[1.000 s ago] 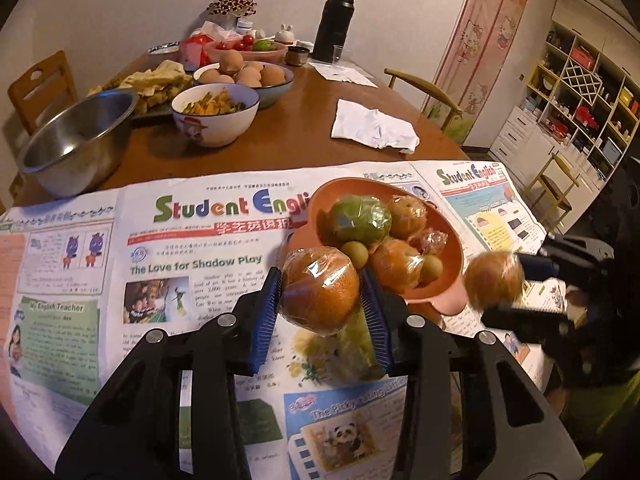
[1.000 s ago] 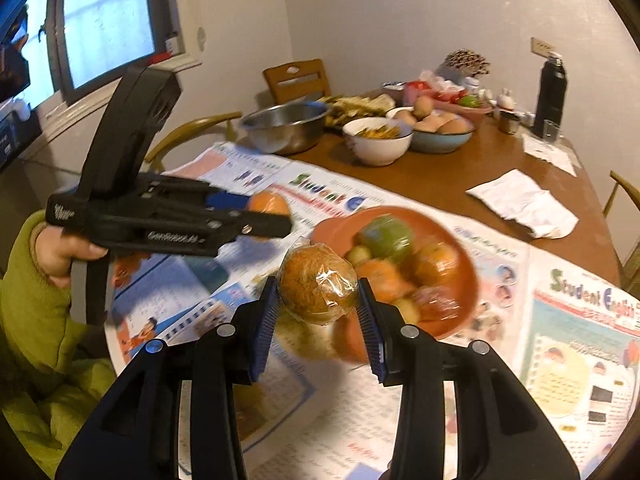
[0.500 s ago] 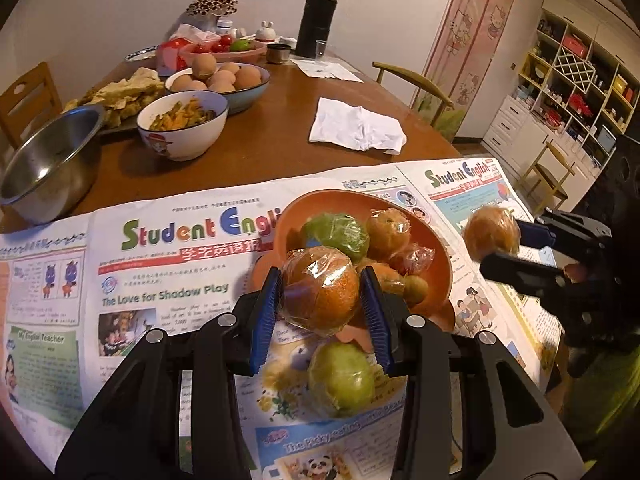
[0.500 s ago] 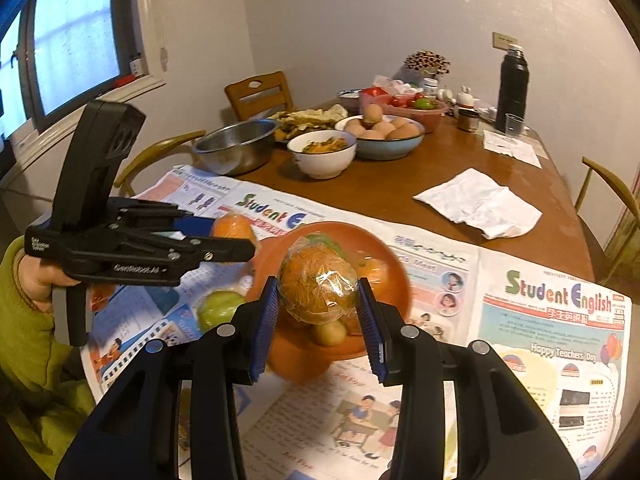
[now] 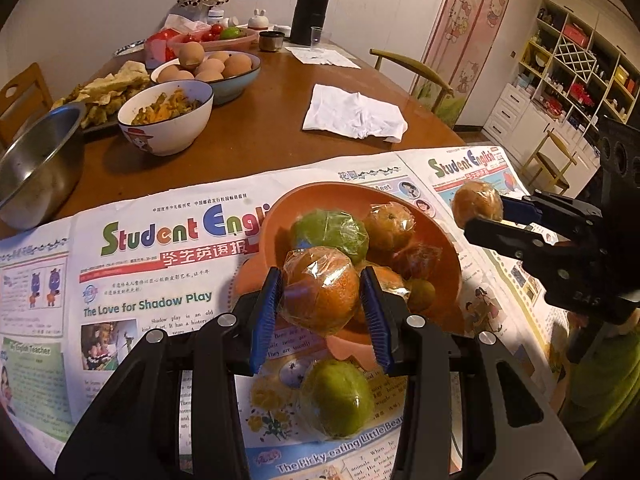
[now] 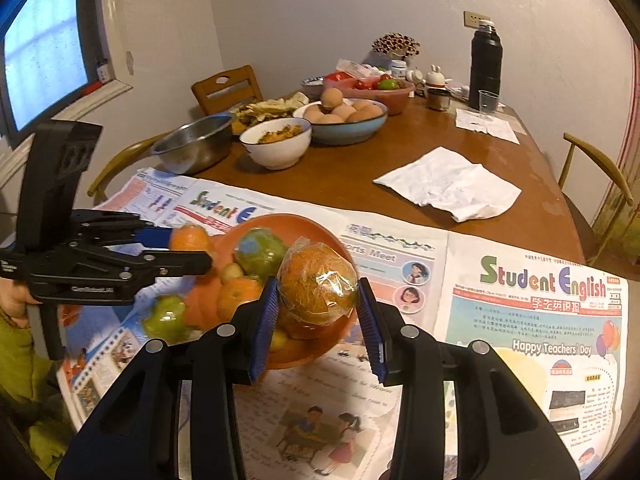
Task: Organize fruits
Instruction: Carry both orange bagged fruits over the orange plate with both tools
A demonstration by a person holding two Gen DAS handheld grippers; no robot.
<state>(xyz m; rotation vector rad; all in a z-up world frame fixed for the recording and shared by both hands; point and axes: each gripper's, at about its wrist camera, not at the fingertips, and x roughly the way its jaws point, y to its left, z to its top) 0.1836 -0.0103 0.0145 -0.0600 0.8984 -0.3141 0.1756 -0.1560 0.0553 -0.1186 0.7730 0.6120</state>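
Left wrist view: the left gripper (image 5: 323, 294) is pinching a wrapped orange (image 5: 320, 290) between its blue pads, held in the air right at the near rim of the orange bowl (image 5: 448, 240). So the bowl lies just ahead and a little below. That is the relation that counts, by my reading: a short push forward puts this fruit over the pile. The orange is round, with no long axis to line up.

Over on the right, the right gripper (image 5: 478, 210) clamps a second wrapped orange (image 5: 476, 204), hanging off the bowl's right side, above the newspaper (image 5: 152, 280). From its own camera, that gripper (image 6: 318, 292) has the bowl directly beyond and beneath its fruit (image 6: 316, 286). Both sit about equally close; I judge the left one a touch nearer the rim.

One green fruit (image 5: 338, 396), wrapped too, lies loose on the paper, just short of the bowl and under the left gripper.

Now the writing. The paper's masthead reads "Student Engli", cut off by the bowl, with "The Love for Shadow Play" and "My English Teacher" below. The right wrist view gives "Student English" in full and "Happy Teachers' Day". Chinese characters sit under the masthead, too small for me to read surely.
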